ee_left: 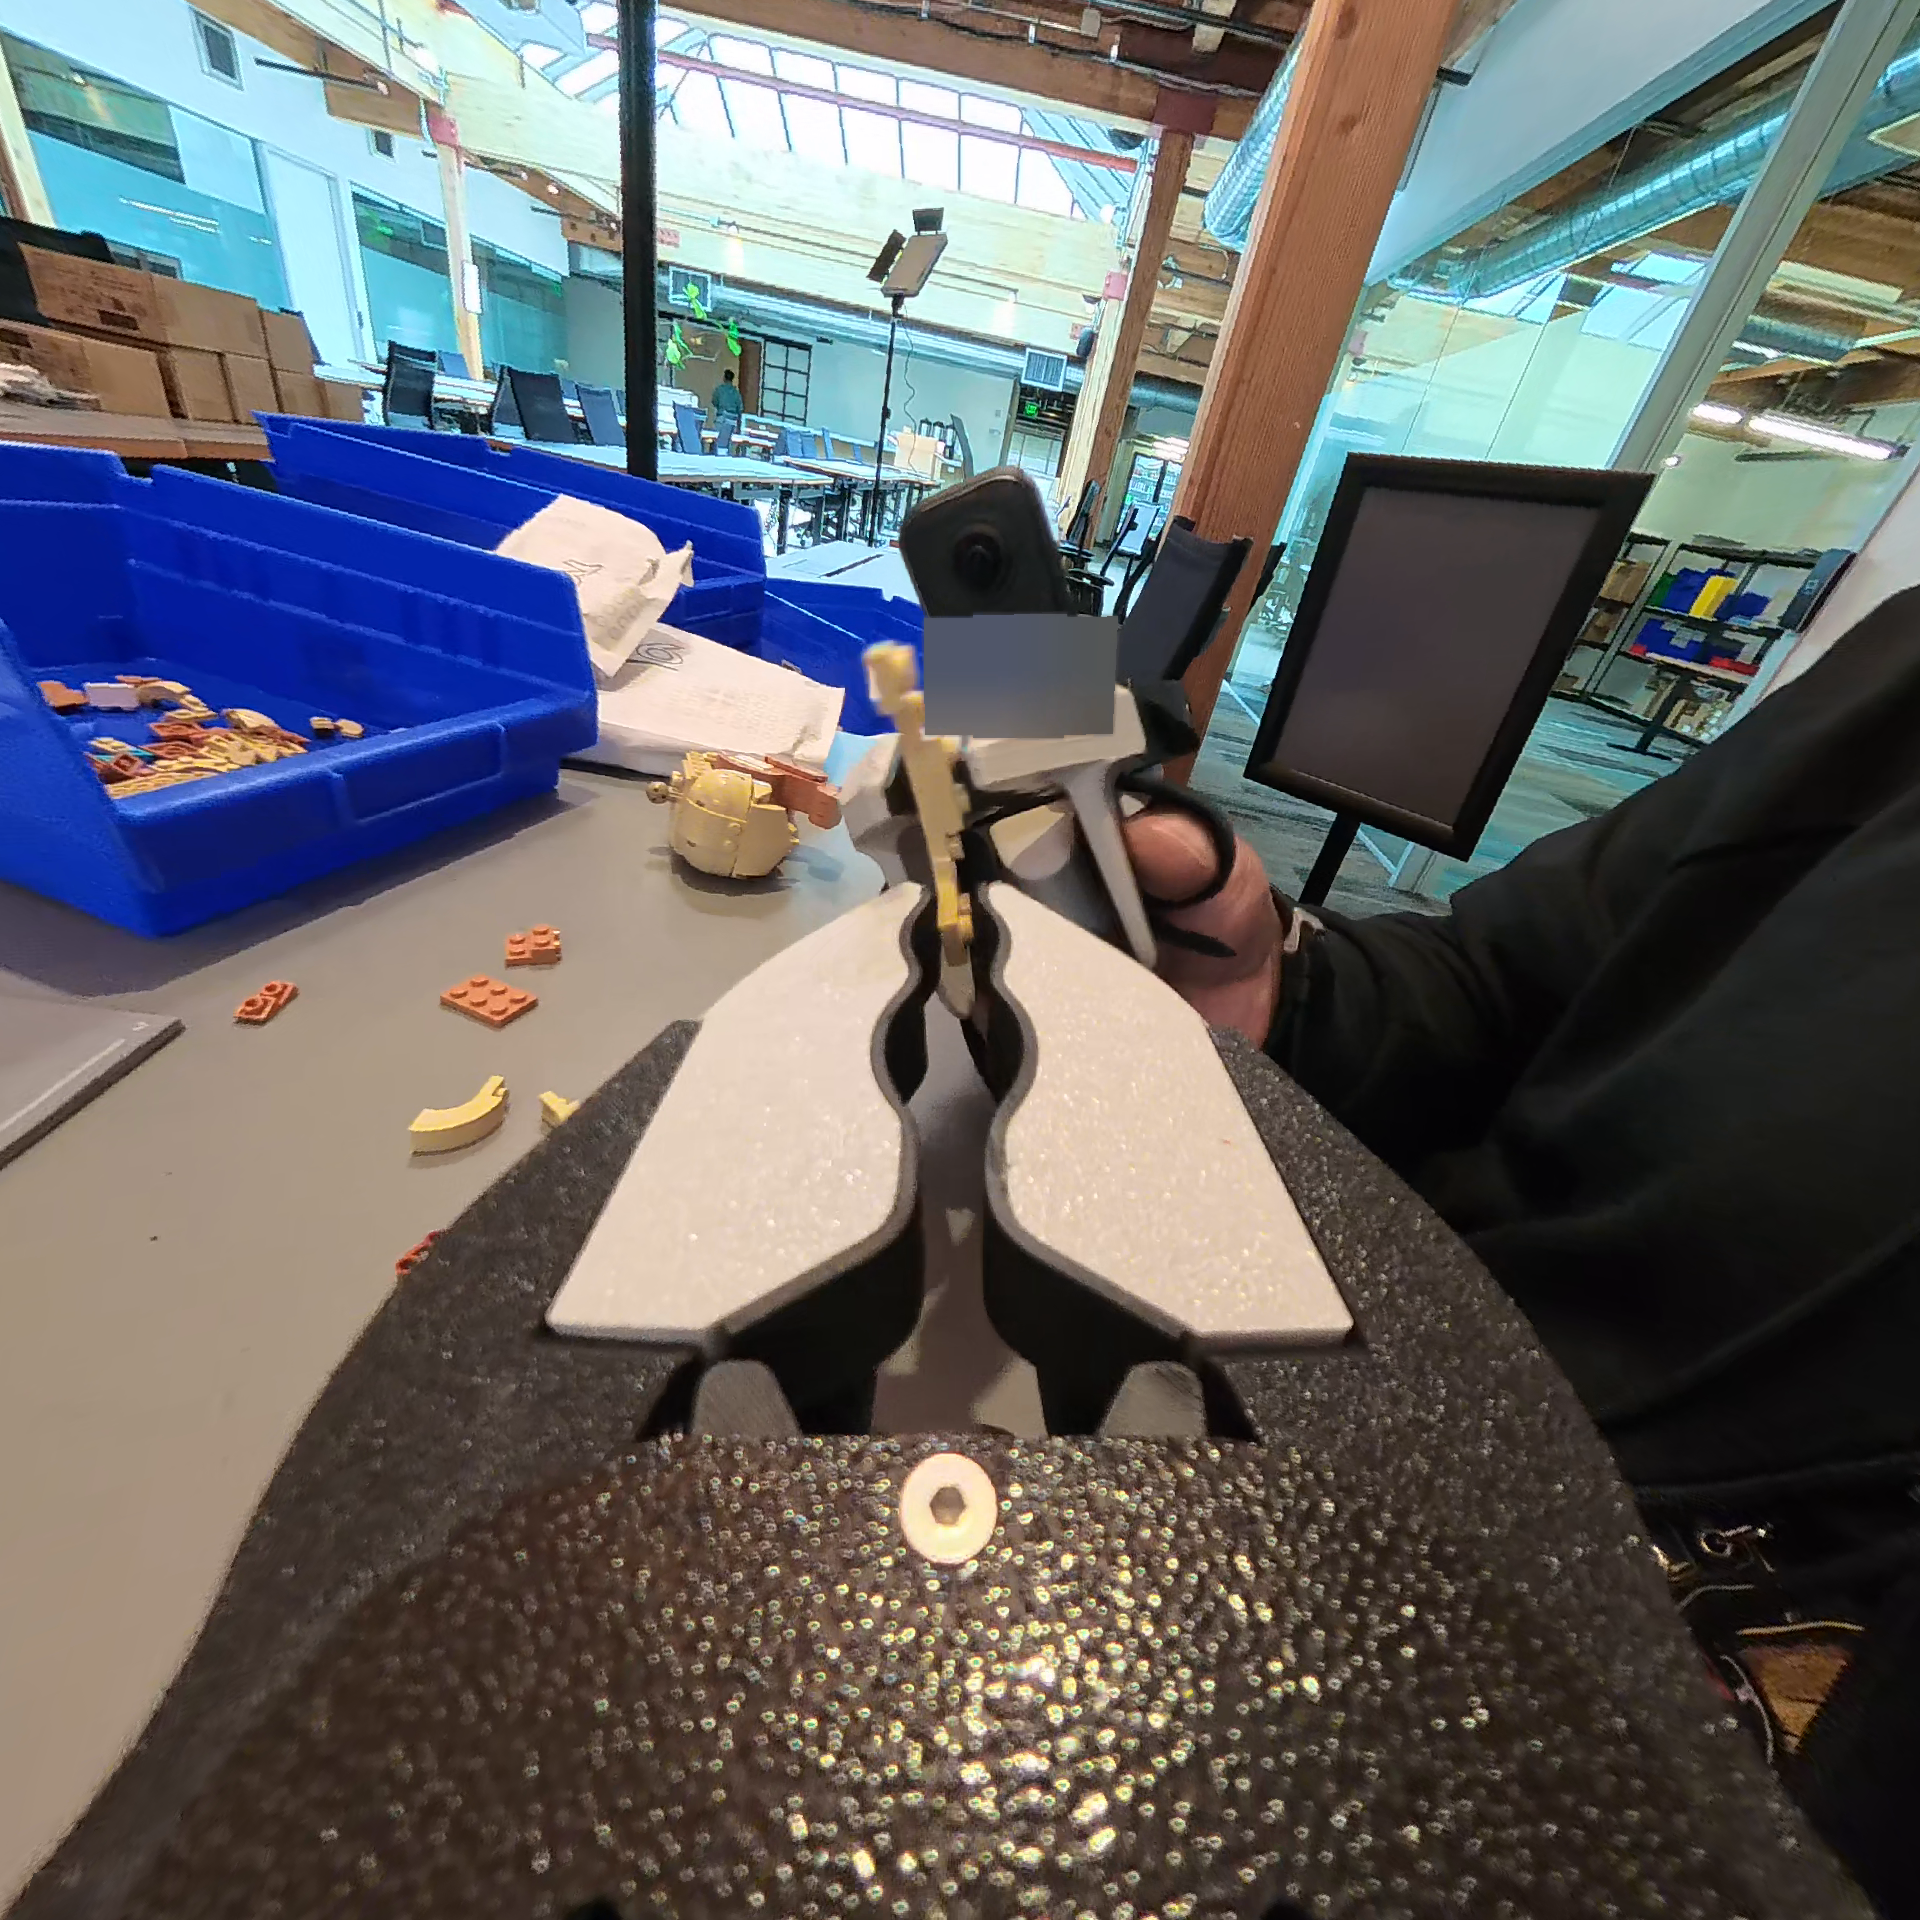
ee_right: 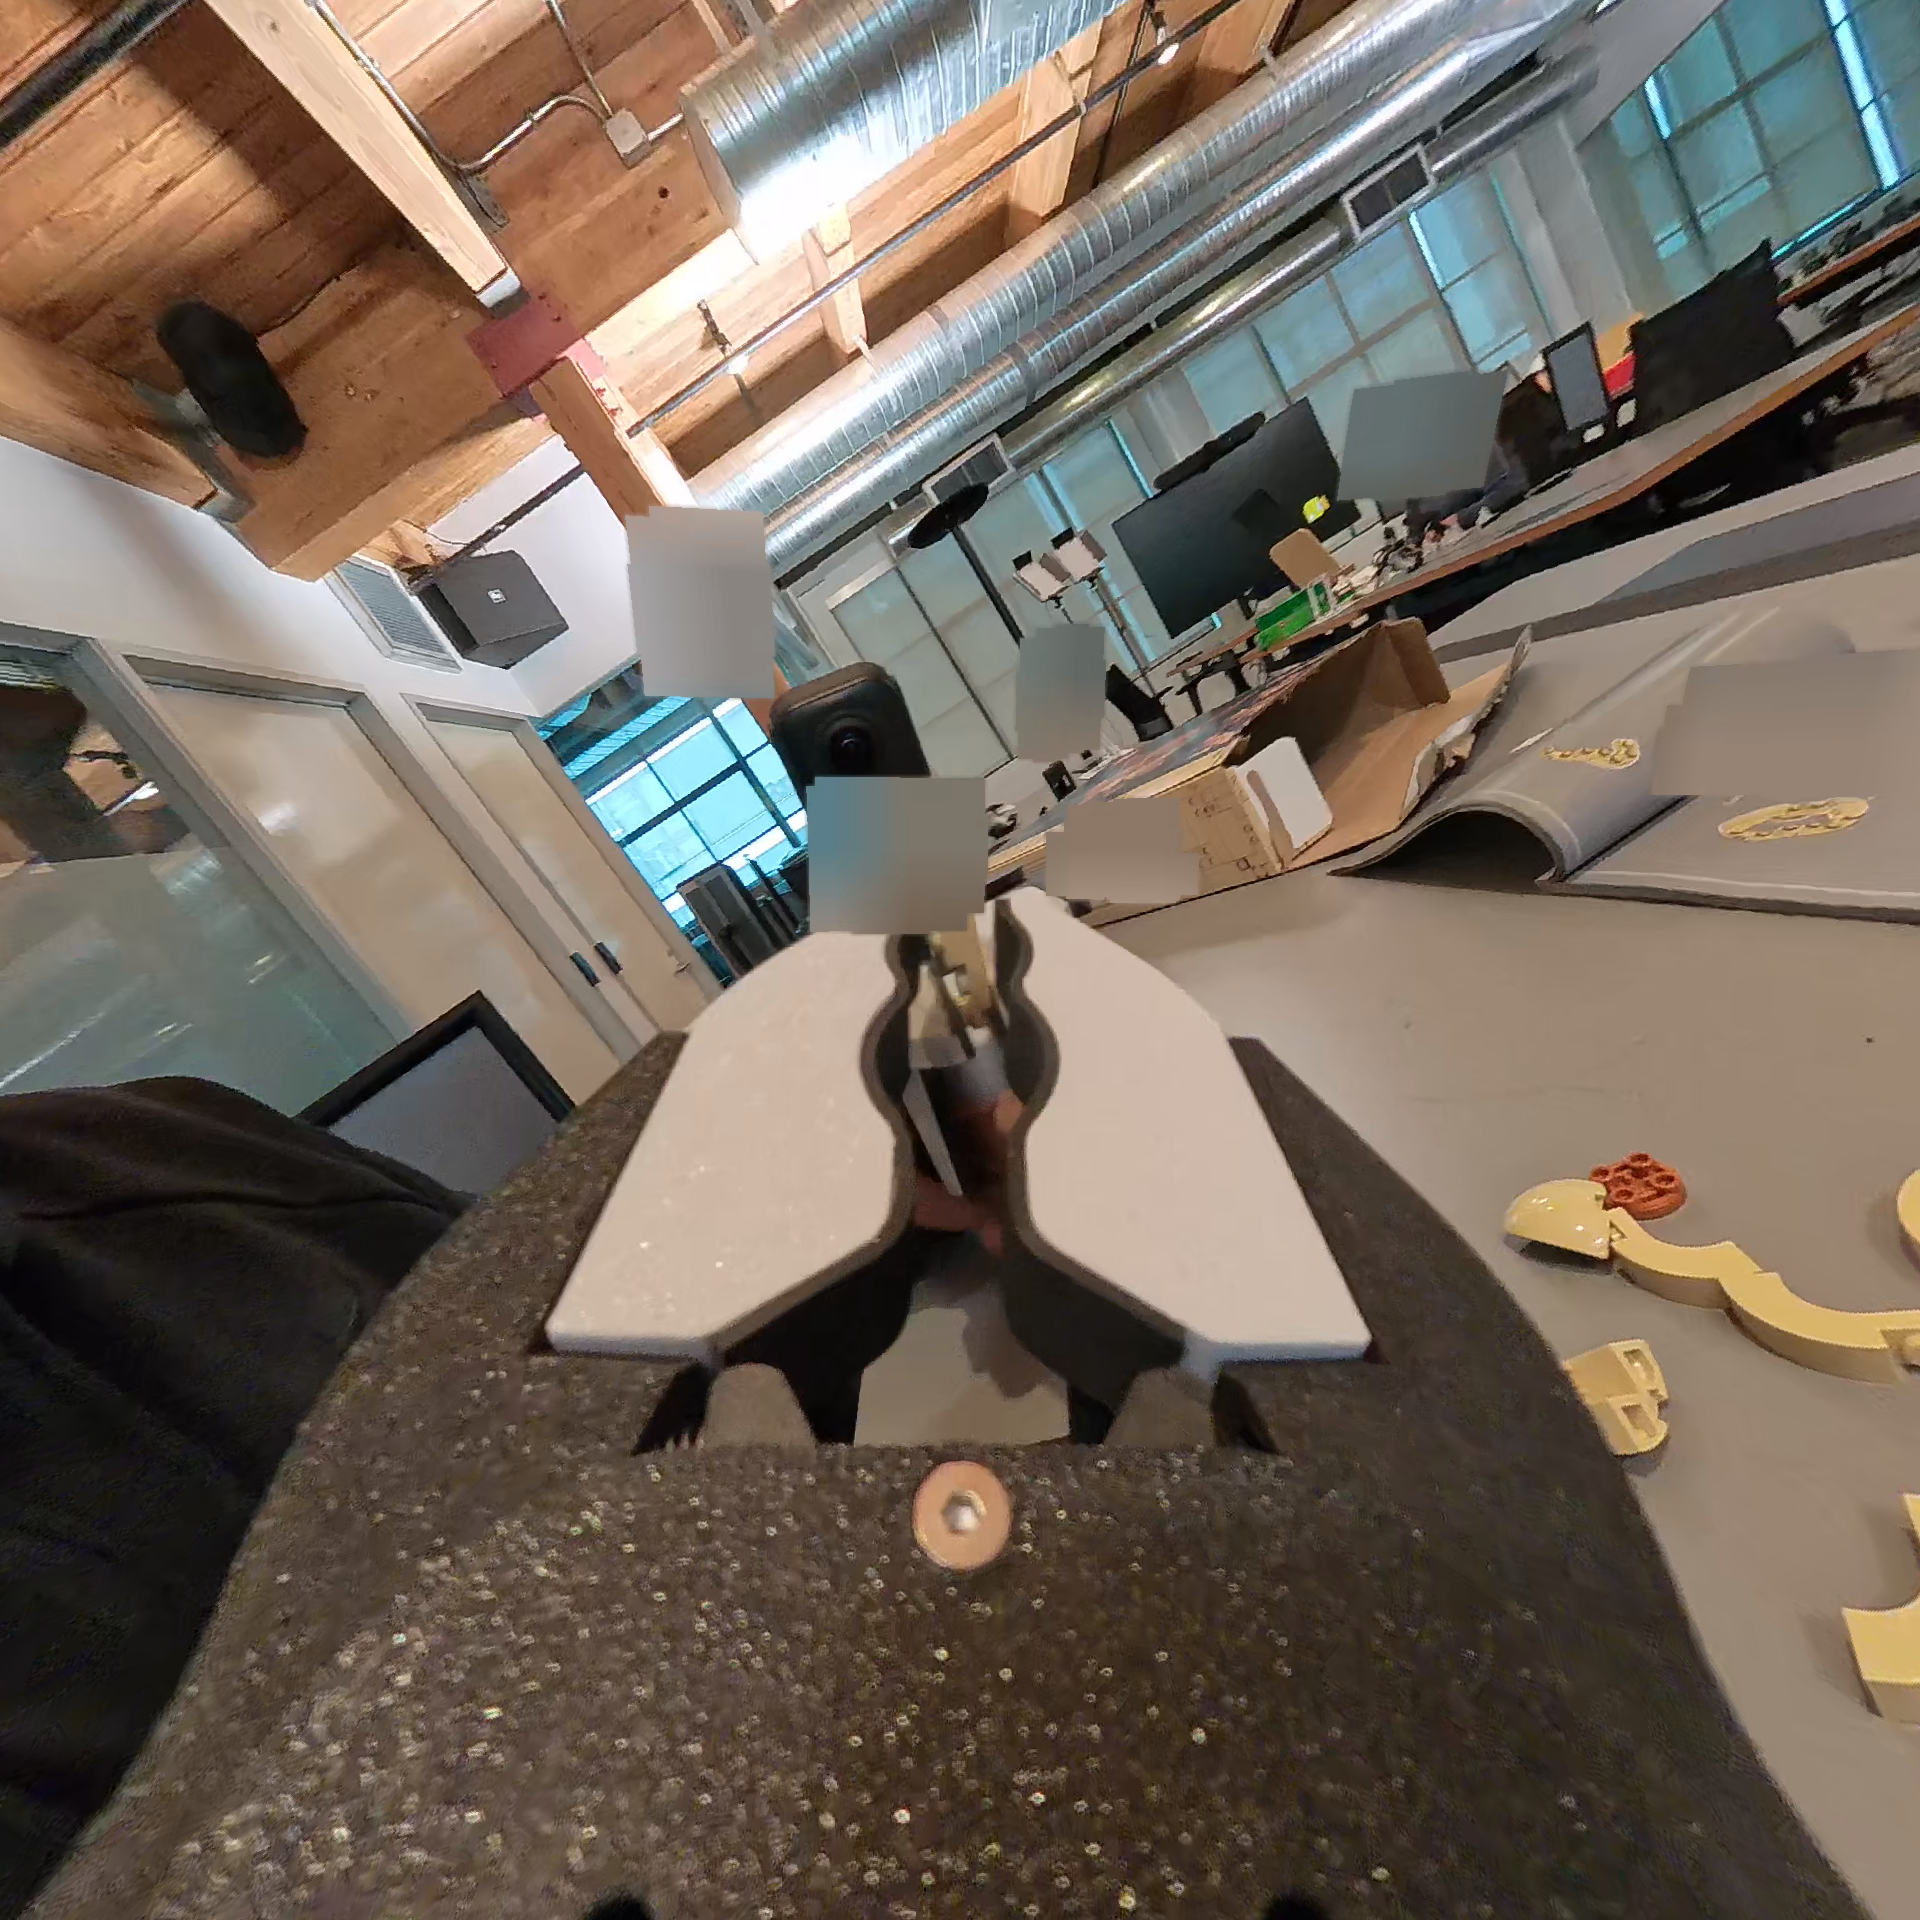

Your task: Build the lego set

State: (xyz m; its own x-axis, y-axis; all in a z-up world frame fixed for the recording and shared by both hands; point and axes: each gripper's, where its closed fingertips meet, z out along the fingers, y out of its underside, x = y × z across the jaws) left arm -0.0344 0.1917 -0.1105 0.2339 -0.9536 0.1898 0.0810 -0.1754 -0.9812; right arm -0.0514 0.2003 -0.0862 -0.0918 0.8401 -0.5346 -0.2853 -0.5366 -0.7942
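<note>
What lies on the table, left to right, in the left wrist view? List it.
Blue bin of pieces → small orange piece → orange plate → tan arch → round tan assembly → tan strip held in the left gripper.

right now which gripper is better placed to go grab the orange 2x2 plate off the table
Hedged: the right. The left gripper clearly pinches the tan strip; the orange plate lies loose on the table. The right gripper's hold looks lighter.

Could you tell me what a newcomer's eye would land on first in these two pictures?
First, the thin tan lego strip standing upright, pinched at its lower end by the left claw, with the right claw meeting it from the opposite side. Next, the bright blue bin of loose pieces at the table's left, and the rounded tan lego body beside it.
</note>
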